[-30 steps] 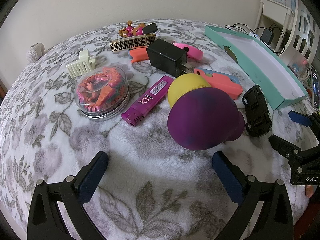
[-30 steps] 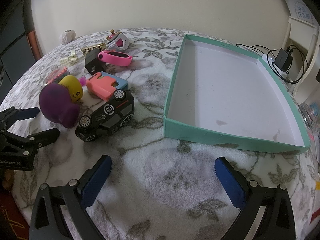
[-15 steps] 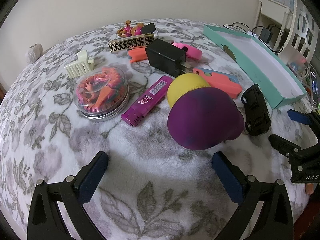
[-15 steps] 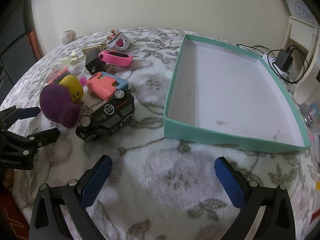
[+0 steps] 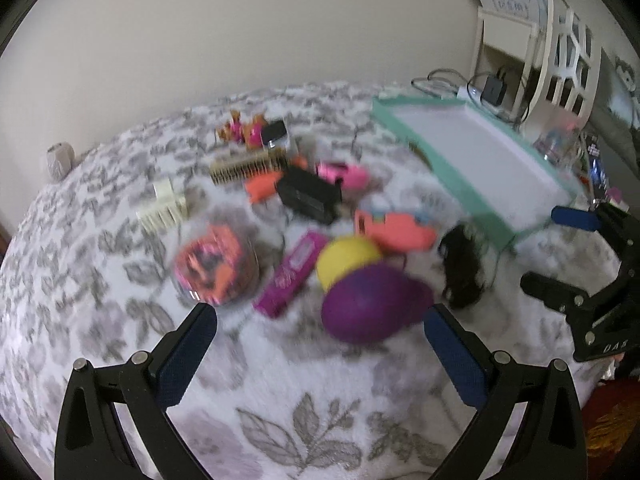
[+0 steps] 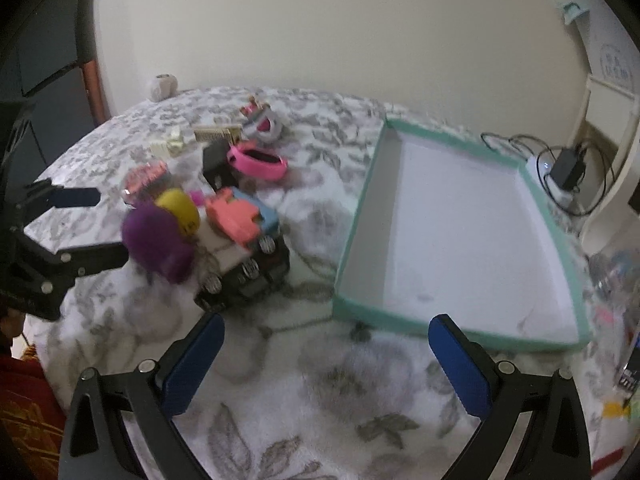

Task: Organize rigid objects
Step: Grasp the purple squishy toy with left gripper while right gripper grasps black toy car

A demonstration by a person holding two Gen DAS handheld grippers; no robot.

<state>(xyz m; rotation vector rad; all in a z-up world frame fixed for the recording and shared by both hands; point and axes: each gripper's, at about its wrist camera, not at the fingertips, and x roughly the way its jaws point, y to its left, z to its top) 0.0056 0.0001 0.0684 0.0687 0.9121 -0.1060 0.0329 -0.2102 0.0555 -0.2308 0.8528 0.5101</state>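
Observation:
An empty teal tray lies on the right of the flowered blanket. Left of it sits a cluster: a purple and yellow toy, a black toy car, an orange and blue block, a magenta lighter, a black charger and a round tin of hair ties. My left gripper is open, just short of the purple toy. My right gripper is open above bare blanket in front of the tray.
Further back lie a cream hair clip, a comb, a pink band and small trinkets. A yarn ball sits at the far edge. Cables and a power adapter lie right of the tray.
Both grippers have risen and pulled back, so the objects sit farther away and lower in view. Both views are now motion blurred. Both grippers stay open and no object has moved.

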